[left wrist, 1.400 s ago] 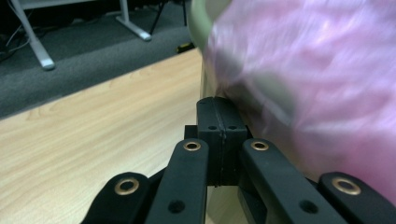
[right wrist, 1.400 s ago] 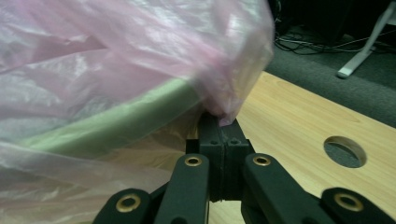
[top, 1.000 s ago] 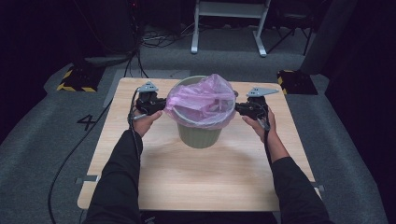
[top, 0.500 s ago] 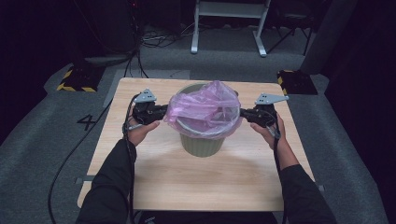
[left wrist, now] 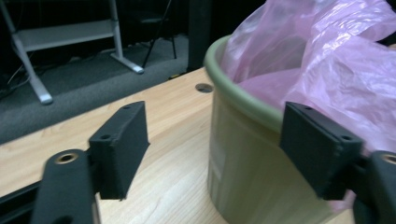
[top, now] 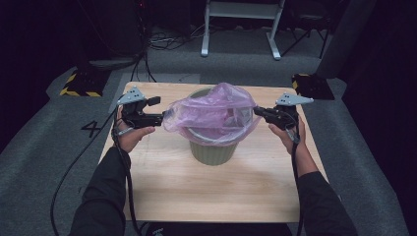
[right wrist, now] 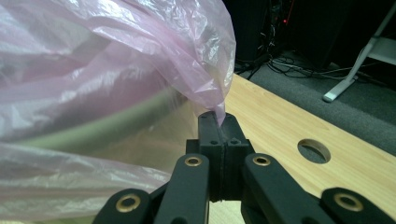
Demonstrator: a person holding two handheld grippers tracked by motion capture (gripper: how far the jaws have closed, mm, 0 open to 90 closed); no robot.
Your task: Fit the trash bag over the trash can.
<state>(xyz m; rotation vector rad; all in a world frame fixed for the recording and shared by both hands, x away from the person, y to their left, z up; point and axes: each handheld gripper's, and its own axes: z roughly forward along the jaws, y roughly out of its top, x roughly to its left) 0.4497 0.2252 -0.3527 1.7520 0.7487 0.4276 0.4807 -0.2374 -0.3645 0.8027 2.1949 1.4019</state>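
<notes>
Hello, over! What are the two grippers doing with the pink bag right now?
Left gripper jaws just opened, nothing between them. Right gripper shut on pink bag edge. Bag draped over green bin. Nothing in the way.

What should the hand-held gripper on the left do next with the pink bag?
Probably move in and pinch the bag's edge again. The left hand-held gripper has just been opening, with nothing pressed between its jaws, while the right hand-held gripper is shut on the pink bag, which sits only loosely over the green bin.
</notes>
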